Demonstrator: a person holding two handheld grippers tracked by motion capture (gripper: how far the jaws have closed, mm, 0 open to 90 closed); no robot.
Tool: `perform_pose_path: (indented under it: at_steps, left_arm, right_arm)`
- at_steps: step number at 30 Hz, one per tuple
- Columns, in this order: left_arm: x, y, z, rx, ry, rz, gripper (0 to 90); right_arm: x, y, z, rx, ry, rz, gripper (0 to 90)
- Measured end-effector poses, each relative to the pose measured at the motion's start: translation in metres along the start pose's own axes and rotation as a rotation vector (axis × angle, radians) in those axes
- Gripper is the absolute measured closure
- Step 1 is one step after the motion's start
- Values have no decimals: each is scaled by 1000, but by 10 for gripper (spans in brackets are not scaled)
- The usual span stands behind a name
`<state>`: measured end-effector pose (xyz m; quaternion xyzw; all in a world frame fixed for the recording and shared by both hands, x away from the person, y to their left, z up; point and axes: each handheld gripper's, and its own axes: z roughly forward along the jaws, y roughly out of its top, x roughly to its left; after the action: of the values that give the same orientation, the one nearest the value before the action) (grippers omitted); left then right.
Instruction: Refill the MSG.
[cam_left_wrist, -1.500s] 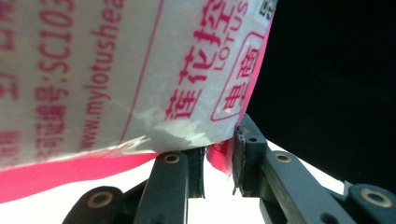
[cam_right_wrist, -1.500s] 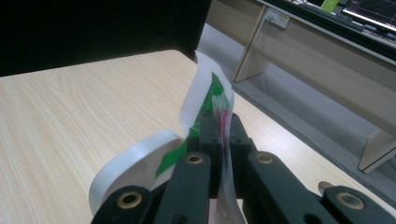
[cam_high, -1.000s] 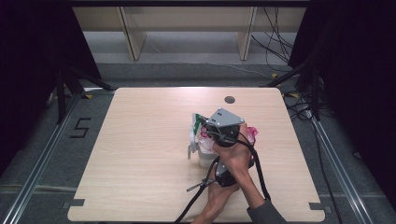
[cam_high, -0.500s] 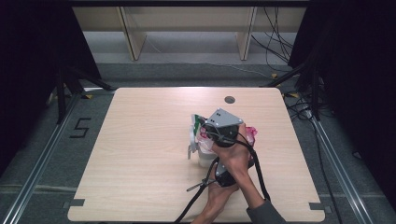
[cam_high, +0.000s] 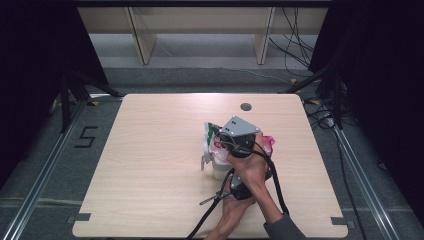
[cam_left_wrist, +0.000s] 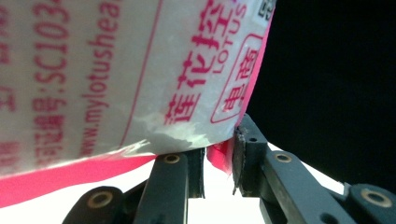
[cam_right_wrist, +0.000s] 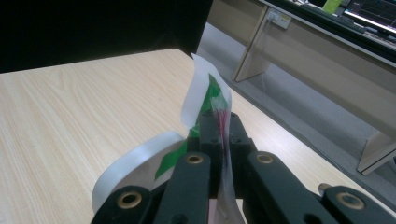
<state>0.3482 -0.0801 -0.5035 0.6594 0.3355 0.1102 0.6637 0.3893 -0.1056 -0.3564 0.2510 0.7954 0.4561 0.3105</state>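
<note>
Wooden table (cam_high: 150, 165), plastic bag (cam_right_wrist: 205, 100) pinched between right tool (cam_right_wrist: 223, 135) jaws

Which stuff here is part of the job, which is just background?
In the job:
- plastic bag, pink-printed
- left gripper, shut on the bag's edge
- right gripper, shut on a bag edge
- white cup

Lying about:
- table
- shelf legs
- floor cables

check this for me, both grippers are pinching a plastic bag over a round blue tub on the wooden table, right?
Not quite: the tub is white, not blue, as the high view shows. The rest holds: the left gripper and the right gripper both pinch the plastic bag above the wooden table.
</note>
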Motion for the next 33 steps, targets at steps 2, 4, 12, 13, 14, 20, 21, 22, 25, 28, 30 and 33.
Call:
perform_pose_path:
  at_steps: [2, 4, 12, 13, 14, 20, 21, 22, 25, 28, 30, 33]
  left_arm:
    - [0, 0, -1, 9, -3, 3, 763]
    - [0, 0, 0, 0, 0, 1, 762]
    - [3, 0, 0, 25, -30, 33, 762]
    - [3, 1, 0, 33, -35, 35, 762]
    - [2, 0, 0, 23, -21, 25, 762]
    - [0, 0, 0, 3, -2, 2, 762]
    - [0, 0, 0, 1, 0, 1, 763]
    - [0, 0, 0, 1, 0, 2, 763]
    - [0, 0, 0, 1, 0, -4, 762]
    - [0, 0, 0, 0, 0, 0, 763]
    - [0, 0, 0, 1, 0, -1, 763]
    - [0, 0, 0, 1, -1, -2, 763]
  right_arm:
    - [-1, 0, 0, -4, -4, -12, 897]
    - [0, 0, 0, 11, 15, 10, 897]
    - [2, 0, 1, 9, -1, -11, 897]
    - [2, -1, 3, 8, -4, -13, 897]
    - [1, -1, 2, 9, -8, -18, 897]
    - [-2, -1, 0, 2, -2, -4, 897]
    - [-1, -1, 0, 1, -3, -2, 897]
    - [-1, 0, 0, -2, -4, -5, 897]
    - [0, -1, 1, 5, -1, -4, 897]
    - [0, 0, 0, 5, 3, 2, 898]
    - [-1, 0, 0, -1, -2, -7, 898]
    - [-1, -1, 1, 3, -3, -2, 898]
